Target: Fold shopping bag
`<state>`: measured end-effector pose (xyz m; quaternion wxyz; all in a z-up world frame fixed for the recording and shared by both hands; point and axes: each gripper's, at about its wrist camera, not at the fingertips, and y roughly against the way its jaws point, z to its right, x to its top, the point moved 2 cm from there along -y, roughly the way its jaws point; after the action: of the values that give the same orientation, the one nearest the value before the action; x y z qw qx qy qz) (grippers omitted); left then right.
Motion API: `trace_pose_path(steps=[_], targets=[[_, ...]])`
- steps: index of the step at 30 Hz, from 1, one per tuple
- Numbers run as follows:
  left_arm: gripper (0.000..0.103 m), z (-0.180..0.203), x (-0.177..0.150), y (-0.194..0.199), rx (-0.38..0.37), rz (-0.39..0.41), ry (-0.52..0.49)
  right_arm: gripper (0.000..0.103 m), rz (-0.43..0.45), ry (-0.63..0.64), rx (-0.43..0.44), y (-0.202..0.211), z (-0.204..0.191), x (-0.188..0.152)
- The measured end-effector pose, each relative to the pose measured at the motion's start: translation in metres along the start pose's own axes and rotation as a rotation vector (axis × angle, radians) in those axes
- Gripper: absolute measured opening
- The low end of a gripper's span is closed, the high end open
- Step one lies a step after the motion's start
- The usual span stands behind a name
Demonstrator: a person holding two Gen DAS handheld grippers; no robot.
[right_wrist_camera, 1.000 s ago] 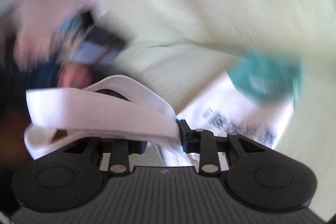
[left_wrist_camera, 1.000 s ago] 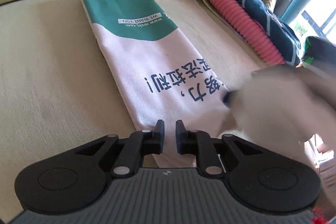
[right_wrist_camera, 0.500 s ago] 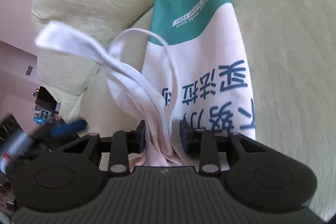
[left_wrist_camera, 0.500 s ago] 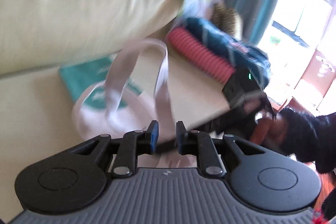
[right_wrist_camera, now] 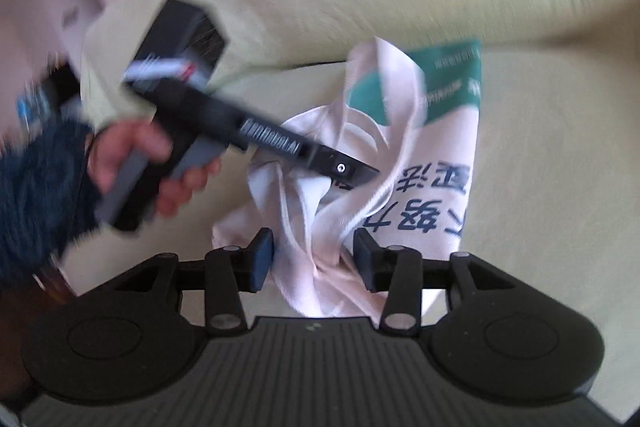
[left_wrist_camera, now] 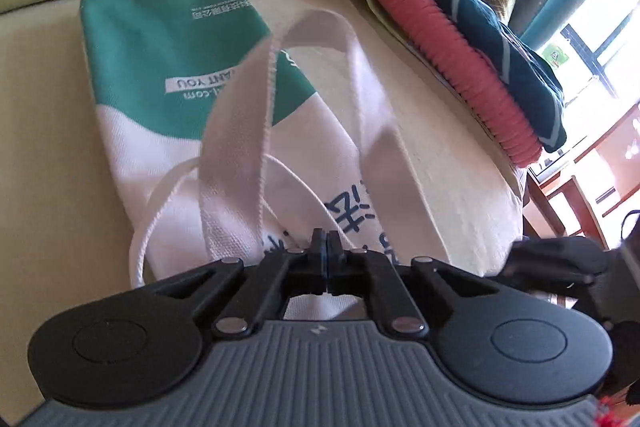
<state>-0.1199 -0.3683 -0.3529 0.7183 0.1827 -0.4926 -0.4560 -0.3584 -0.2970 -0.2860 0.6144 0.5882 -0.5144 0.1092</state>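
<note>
The canvas shopping bag (left_wrist_camera: 168, 115) lies flat on the sofa cushion (left_wrist_camera: 44, 163), its long axis running away from both tools, green end far. The left hand-held gripper (left_wrist_camera: 325, 251) is pinched shut at the near edge, likely on cloth; the right hand-held gripper (right_wrist_camera: 314, 255) stands open astride the bunched handles (right_wrist_camera: 320, 211). Half a second ago the right one clamped those handles; now they have flopped over the bag.
</note>
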Motion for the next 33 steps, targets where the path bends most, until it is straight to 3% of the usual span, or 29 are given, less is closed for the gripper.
trace_pose_path(steps=[2,6,7,8,10,13,16,18,19,20,21,27,30,33], targets=[[0.005,0.000,-0.002,0.003,0.001,-0.002,0.013,0.047,0.103,0.082,-0.097,0.023,-0.011,0.009],[0.005,-0.002,0.001,0.001,0.002,-0.013,0.027,0.045,0.140,0.263,-0.093,0.023,-0.028,0.013],[0.005,-0.001,0.000,0.001,0.016,-0.017,0.012,0.034,0.122,0.265,-0.091,0.013,-0.027,0.014],[0.005,0.001,-0.001,0.005,0.035,-0.016,-0.008,0.020,0.109,0.260,-0.089,0.010,-0.027,0.012],[0.005,0.006,-0.002,0.021,0.057,0.007,-0.031,0.020,0.077,0.133,-0.081,-0.007,-0.013,0.010],[0.006,0.013,-0.011,0.062,0.043,0.110,-0.007,0.020,0.061,-0.054,-0.044,-0.013,0.009,0.012],[0.008,0.014,-0.028,0.093,0.097,0.186,0.012,0.020,0.031,-0.114,-0.041,-0.022,0.017,0.016],[0.010,0.008,-0.042,0.105,0.139,0.222,0.078,0.020,0.021,-0.126,-0.039,-0.024,0.017,0.019],[0.019,0.003,-0.048,0.106,0.142,0.231,0.118,0.020,0.027,-0.124,-0.036,-0.024,0.016,0.020],[0.035,-0.002,-0.054,0.105,0.137,0.238,0.159,0.020,0.037,-0.127,-0.032,-0.022,0.015,0.019],[0.038,-0.005,-0.058,0.101,0.131,0.240,0.188,0.020,0.040,-0.128,-0.030,-0.025,0.018,0.018],[0.039,-0.017,-0.048,0.056,0.098,0.246,0.290,0.020,0.039,-0.091,-0.017,-0.029,0.020,0.019],[0.039,-0.013,-0.041,0.051,0.048,0.265,0.273,0.020,0.032,-0.075,0.000,-0.038,0.020,0.019],[0.039,0.002,-0.026,0.043,0.052,0.265,0.210,0.020,0.023,-0.058,0.019,-0.032,0.018,0.018]])
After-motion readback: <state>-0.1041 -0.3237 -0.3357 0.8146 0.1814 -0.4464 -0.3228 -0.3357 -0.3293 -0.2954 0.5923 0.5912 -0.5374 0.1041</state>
